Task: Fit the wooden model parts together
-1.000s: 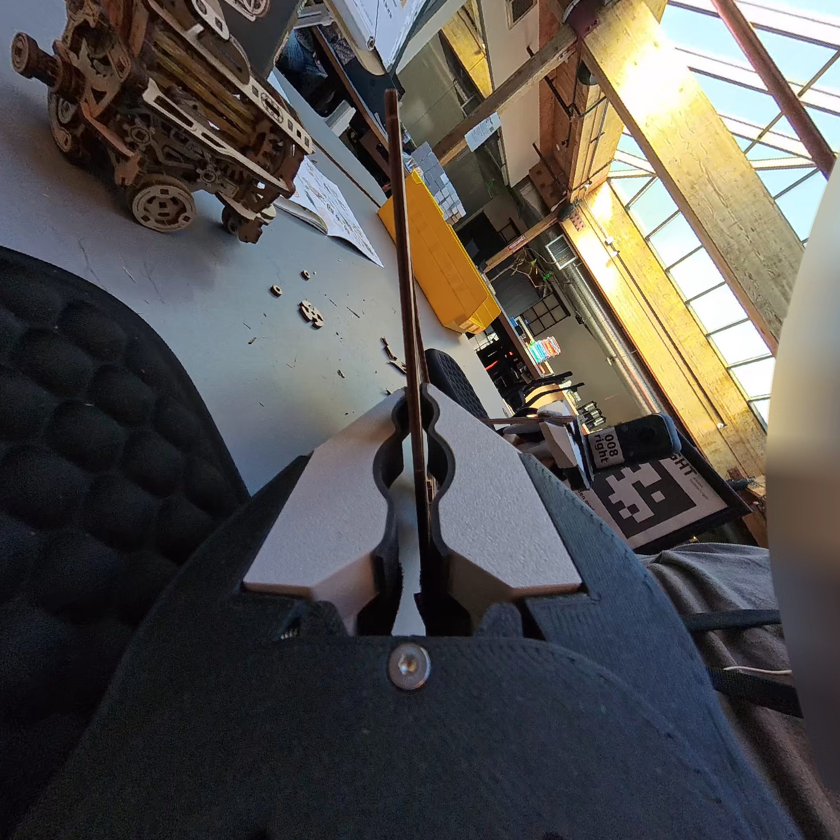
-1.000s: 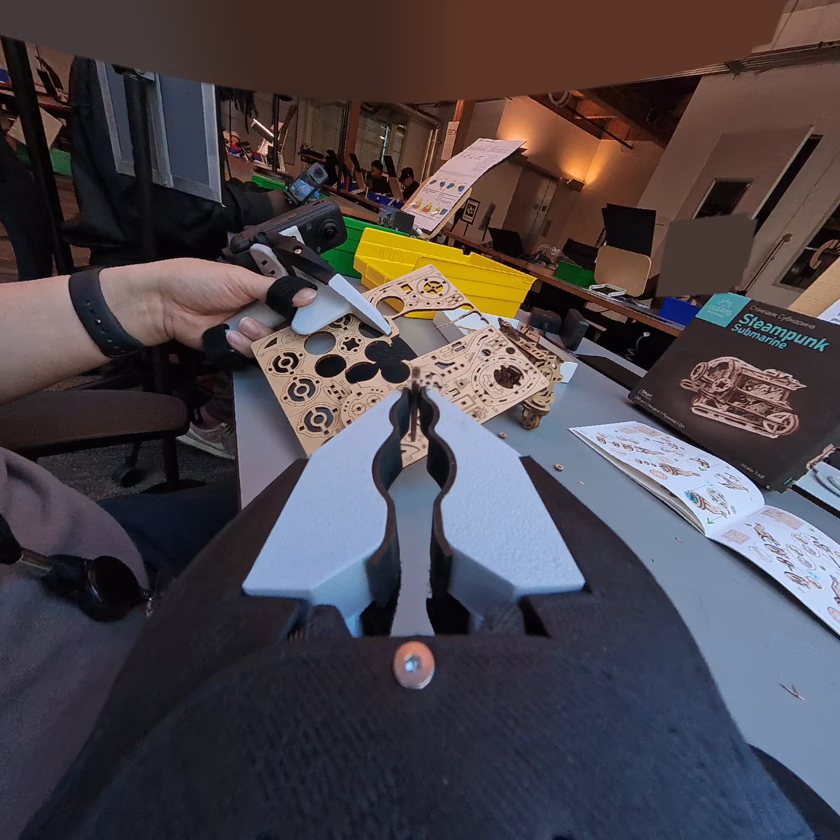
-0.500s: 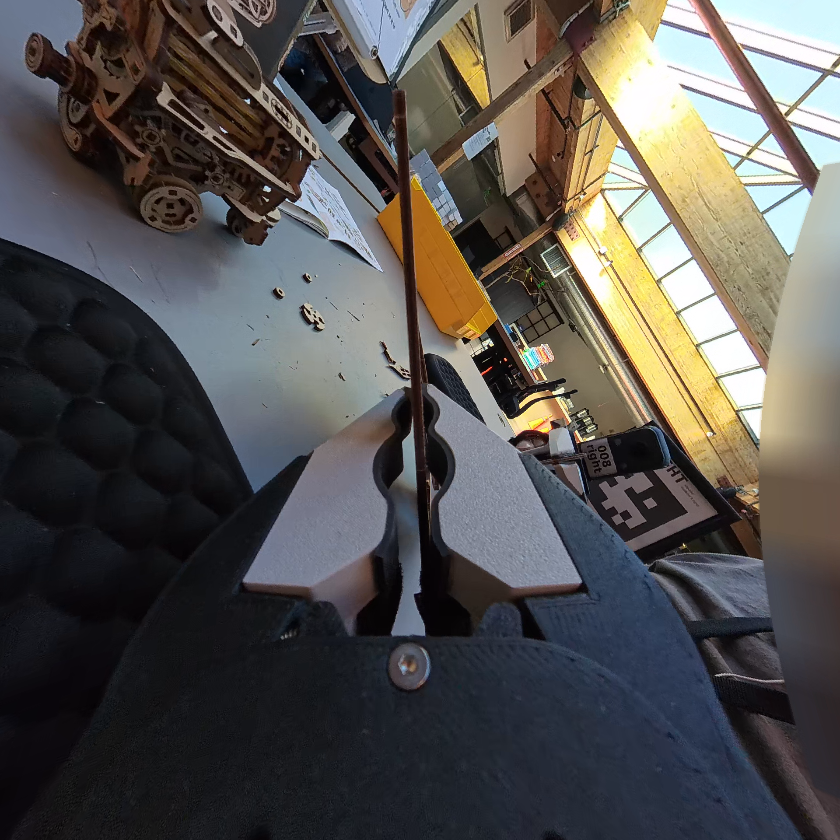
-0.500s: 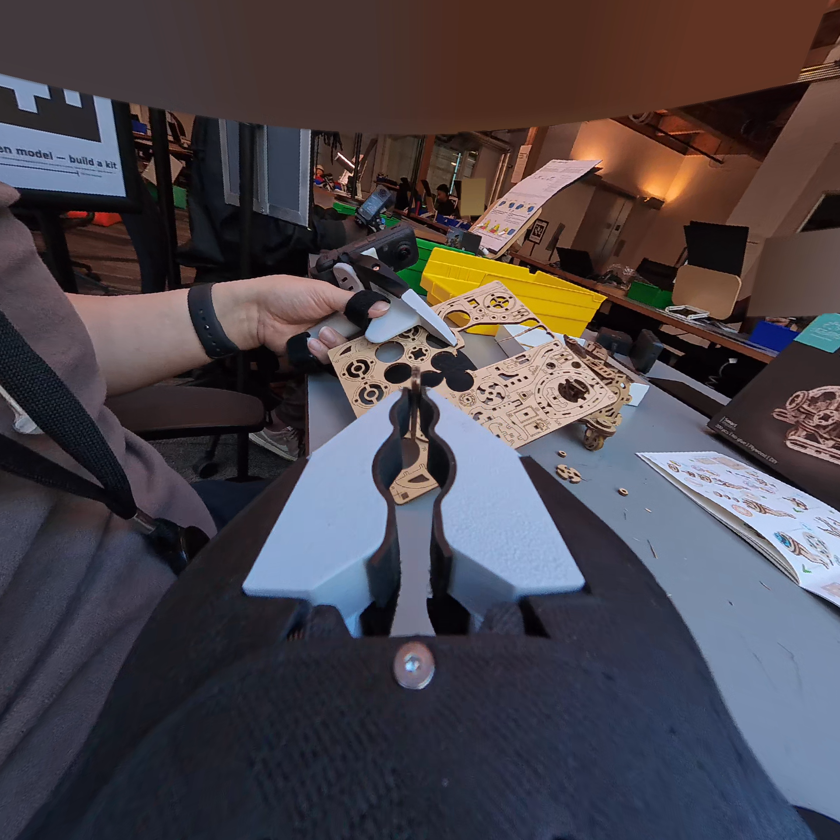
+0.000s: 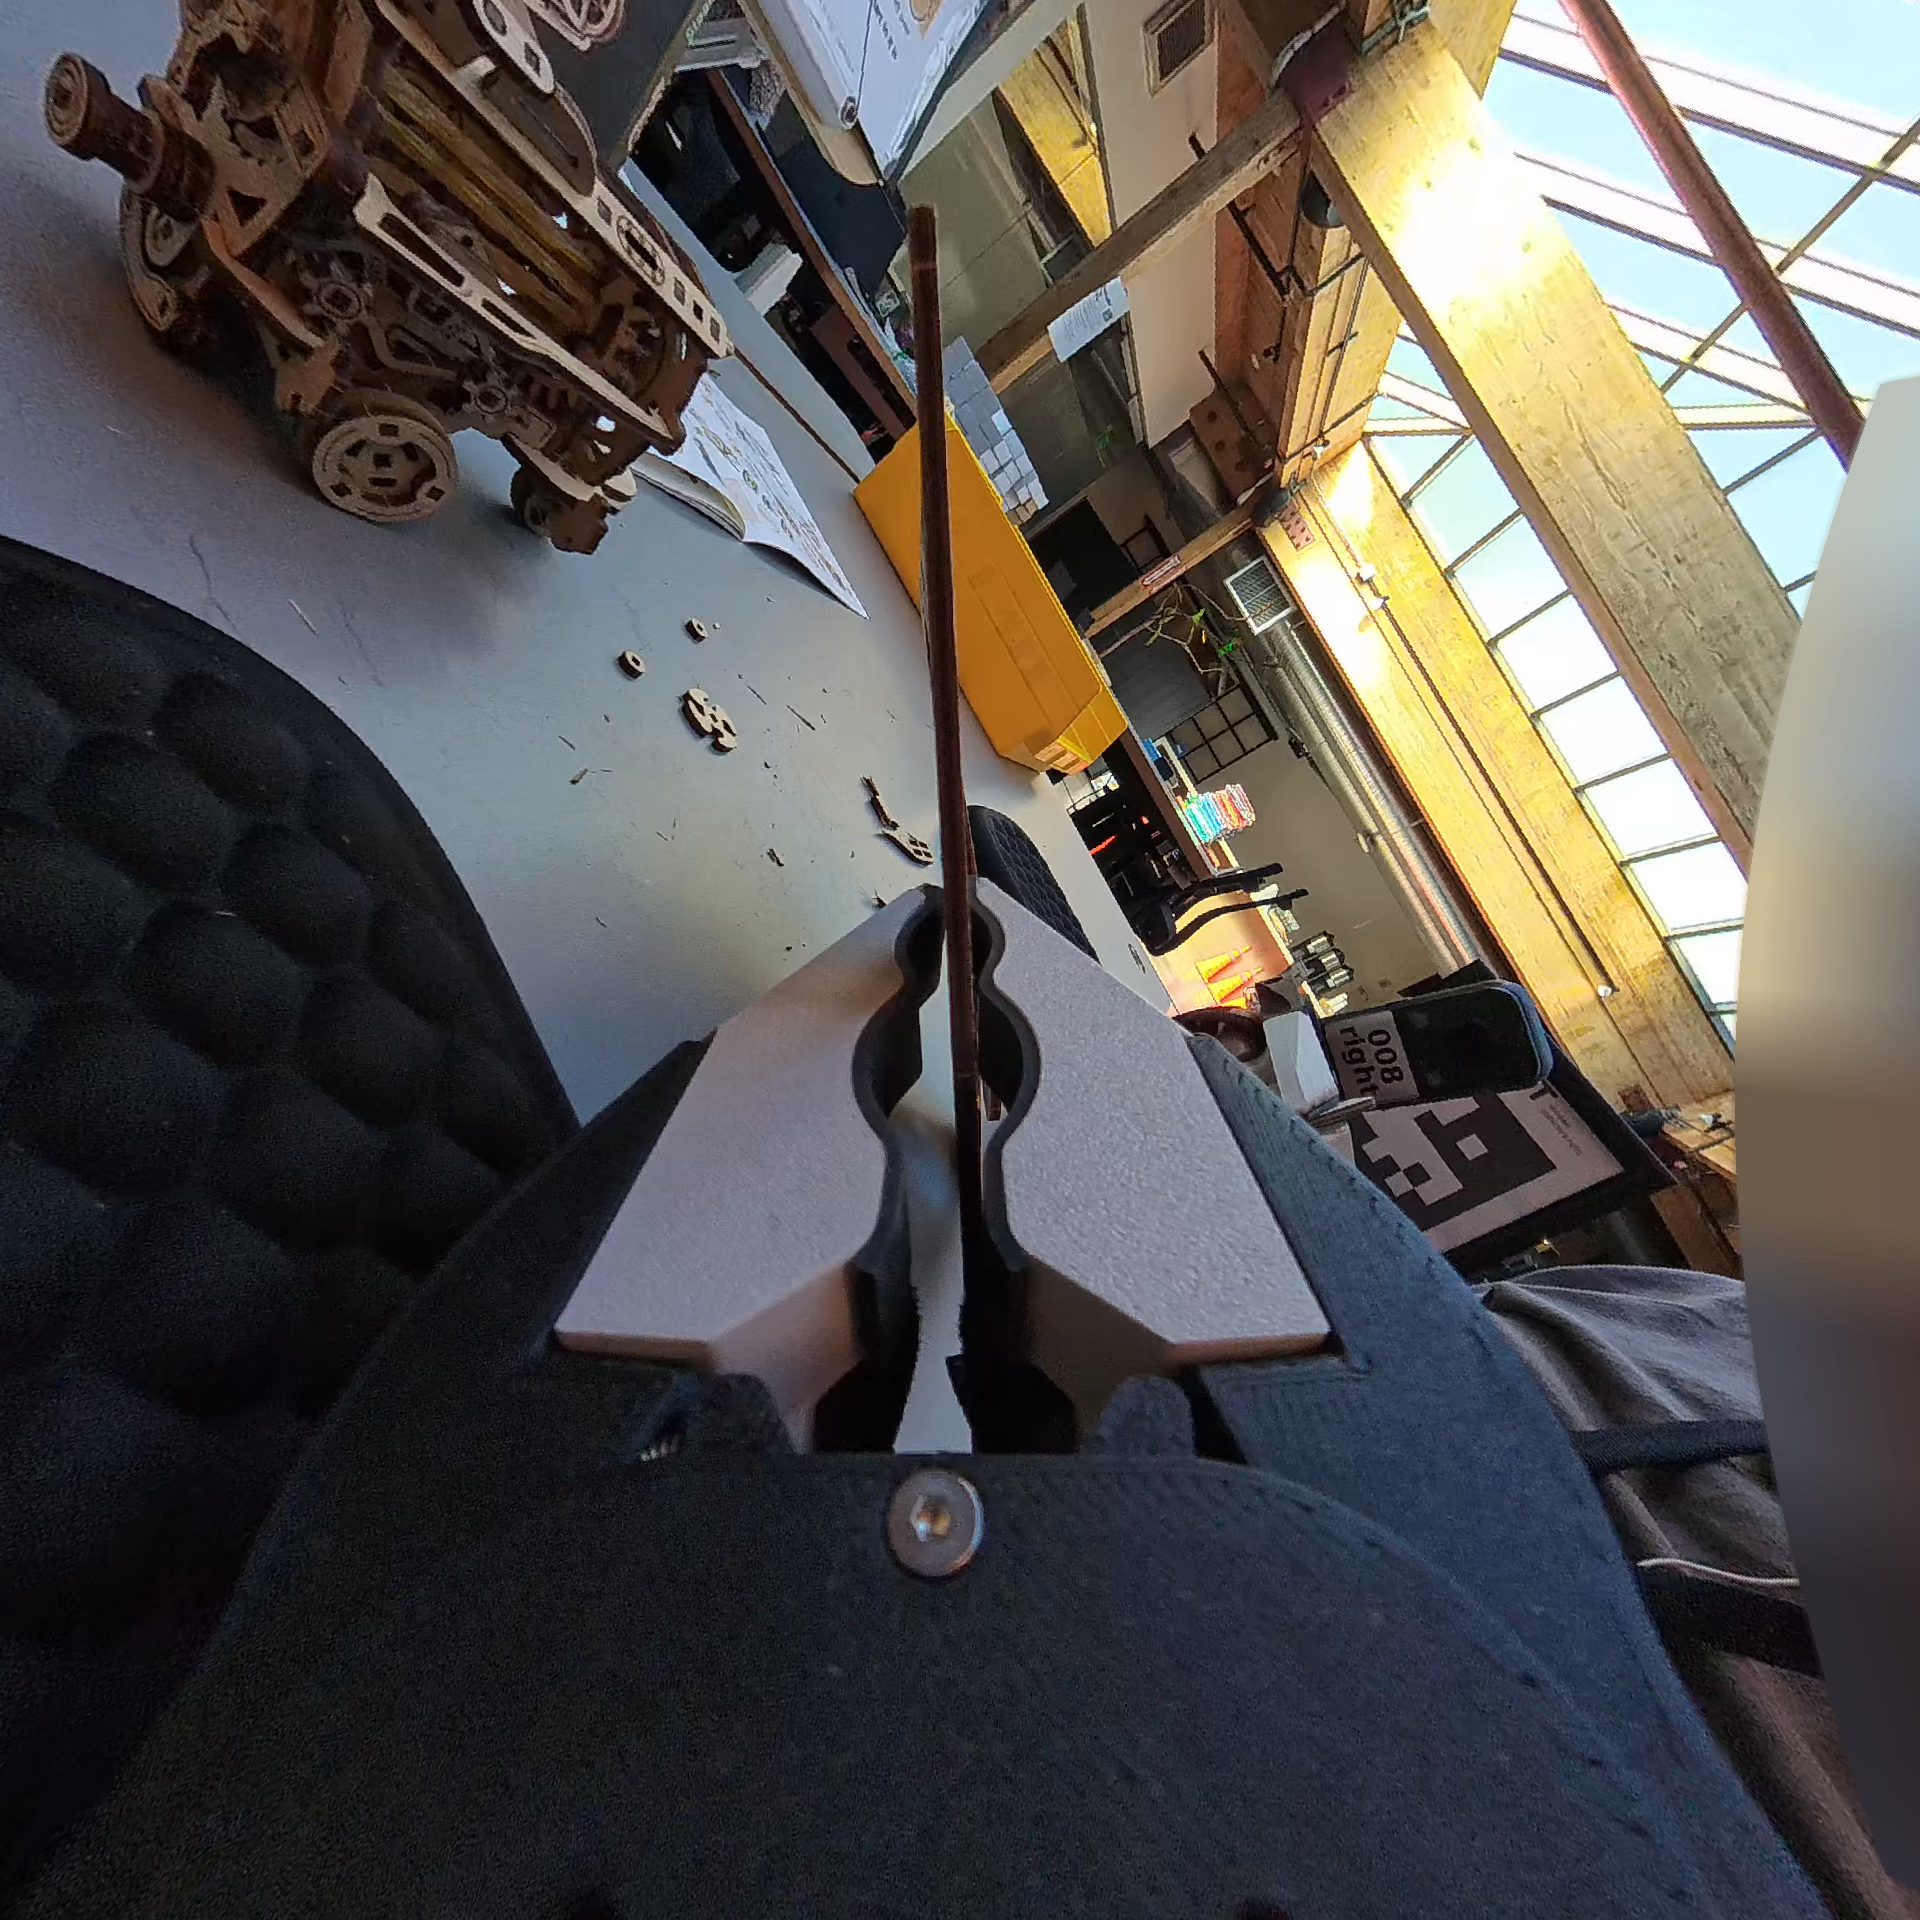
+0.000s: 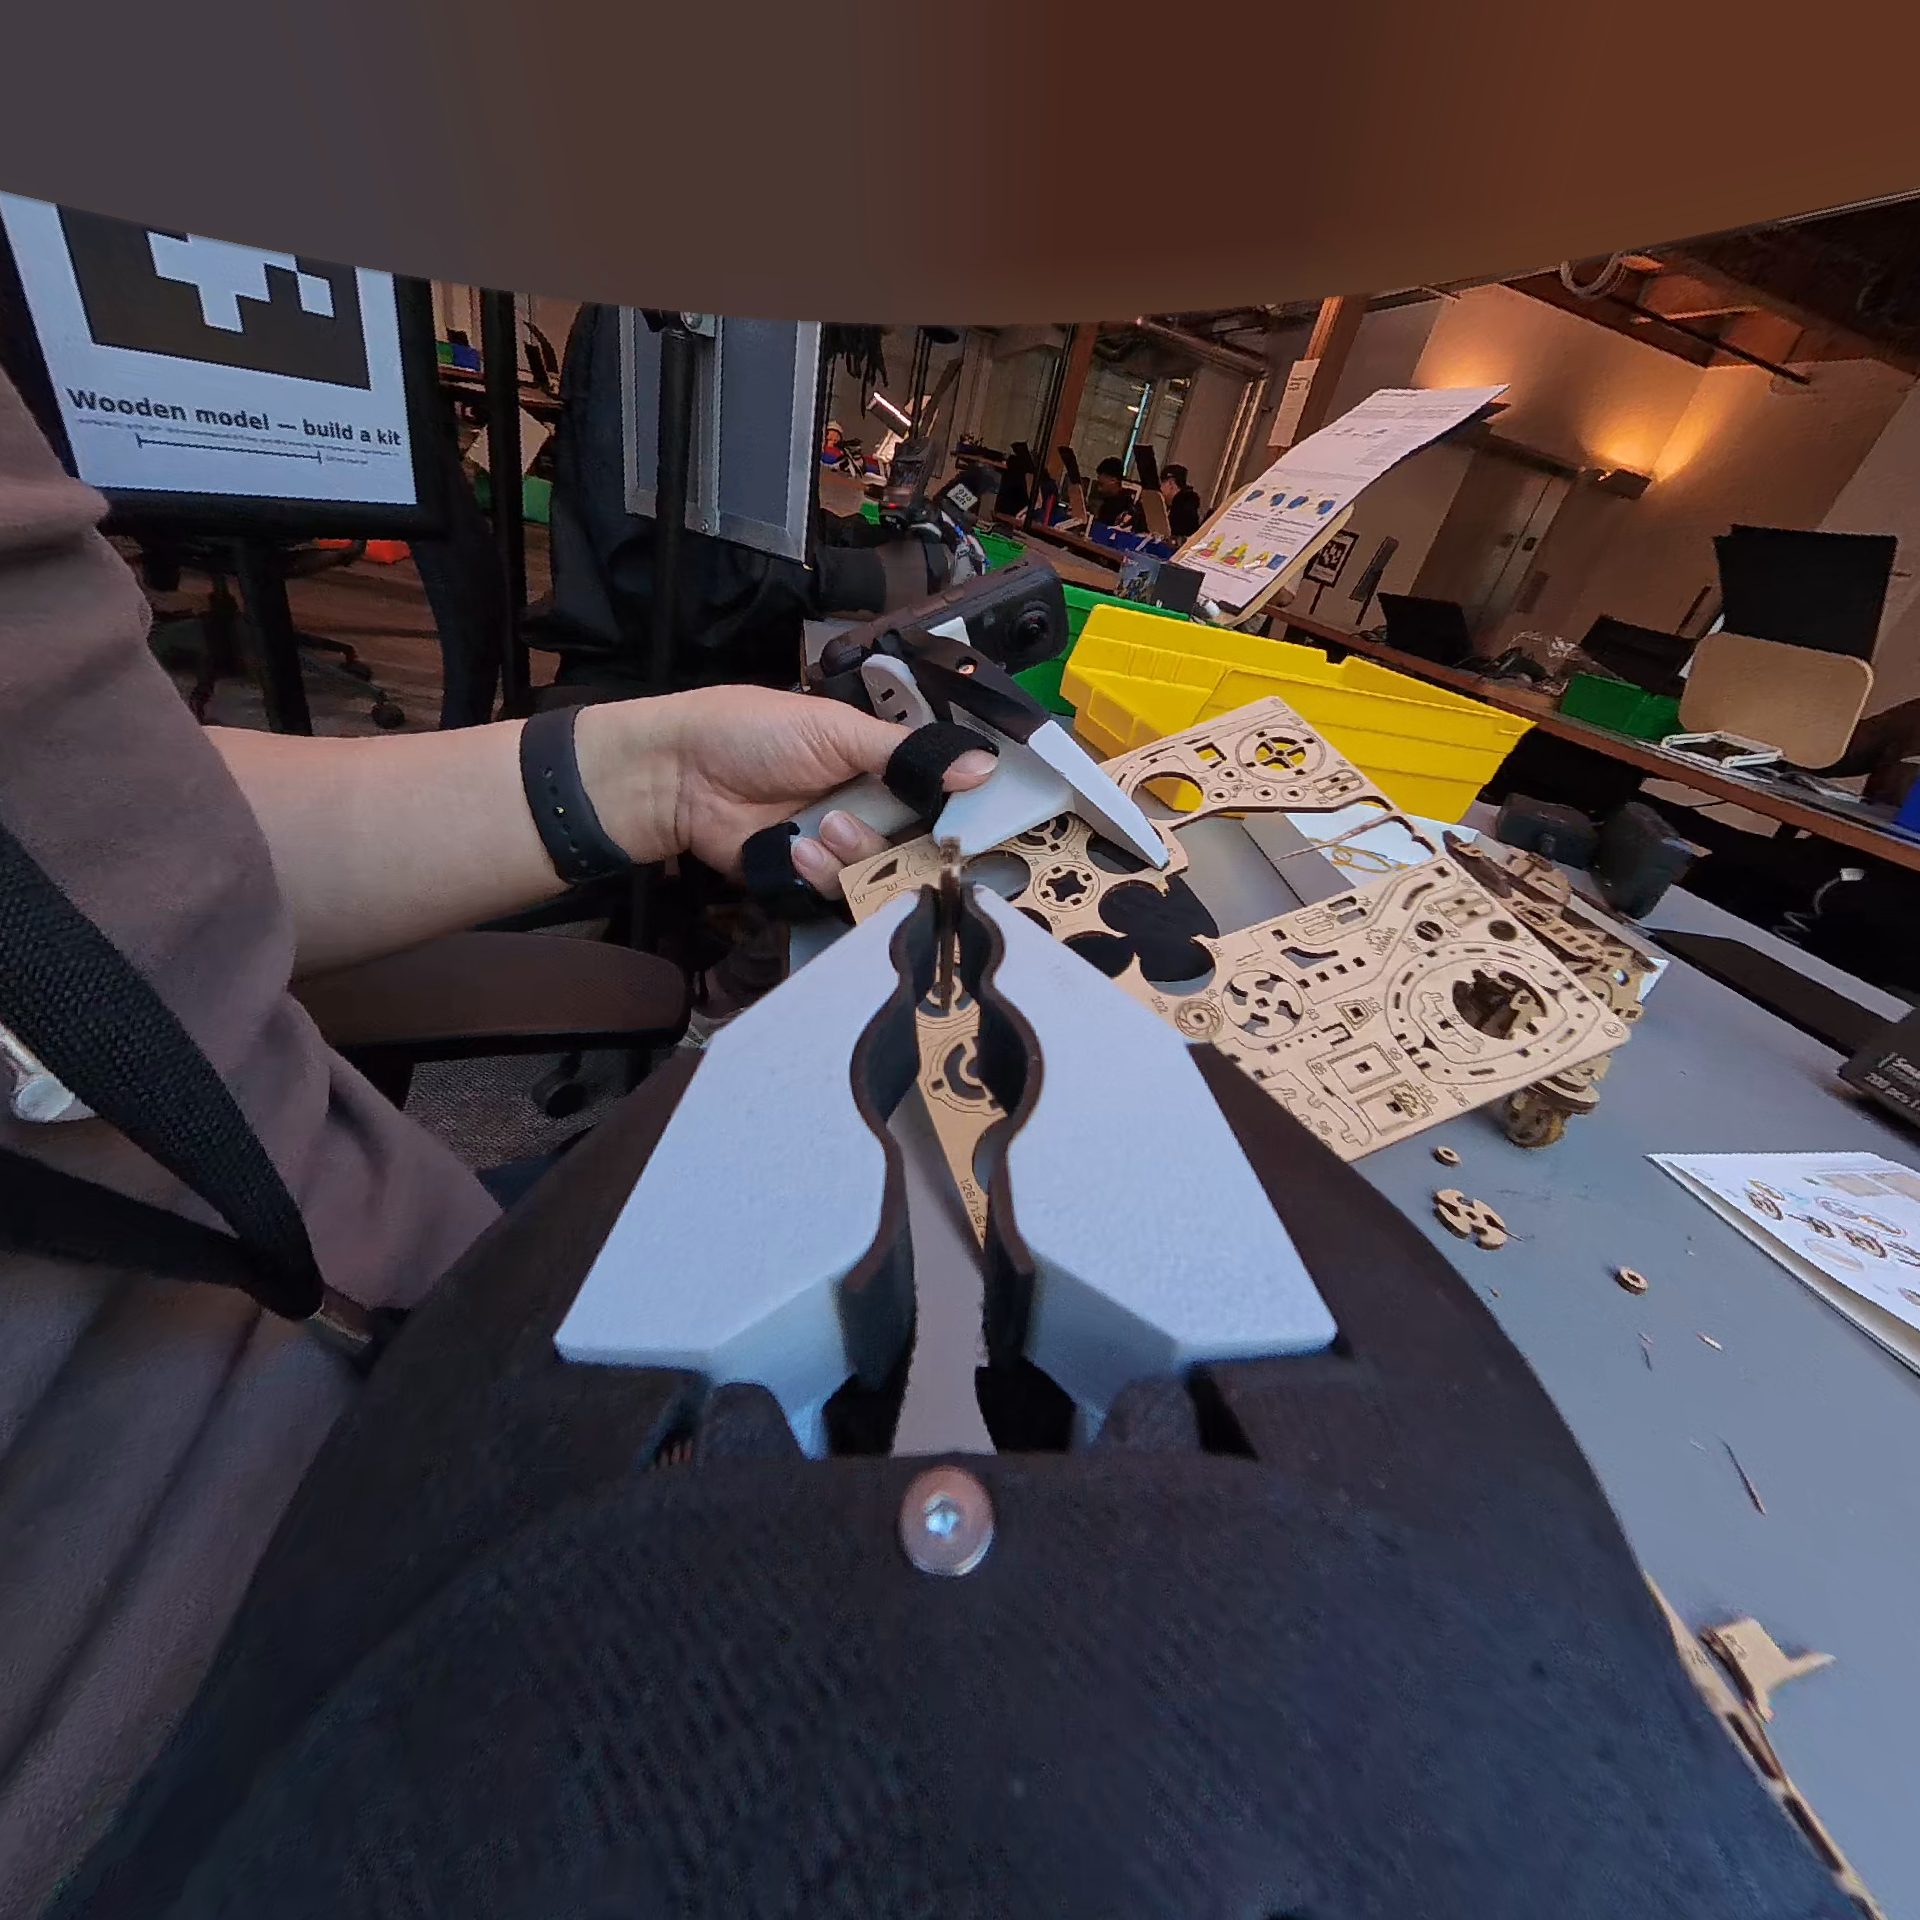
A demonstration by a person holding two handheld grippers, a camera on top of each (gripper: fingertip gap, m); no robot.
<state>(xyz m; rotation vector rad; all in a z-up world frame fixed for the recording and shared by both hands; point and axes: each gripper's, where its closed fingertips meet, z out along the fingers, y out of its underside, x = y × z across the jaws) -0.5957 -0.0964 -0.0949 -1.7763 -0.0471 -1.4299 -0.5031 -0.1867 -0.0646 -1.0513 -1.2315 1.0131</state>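
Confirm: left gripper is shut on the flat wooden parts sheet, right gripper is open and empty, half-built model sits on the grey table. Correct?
Not quite. The right gripper is not open and empty: the right wrist view shows it shut on a small wooden piece. The rest holds: left gripper clamps the parts sheet, and the half-built model sits on the grey table.

A large shared workshop hall: long grey benches [image 6: 1714, 1340] with yellow parts bins [image 6: 1299, 696], exposed timber beams [image 5: 1538, 343], skylights, and people seated at distant benches.
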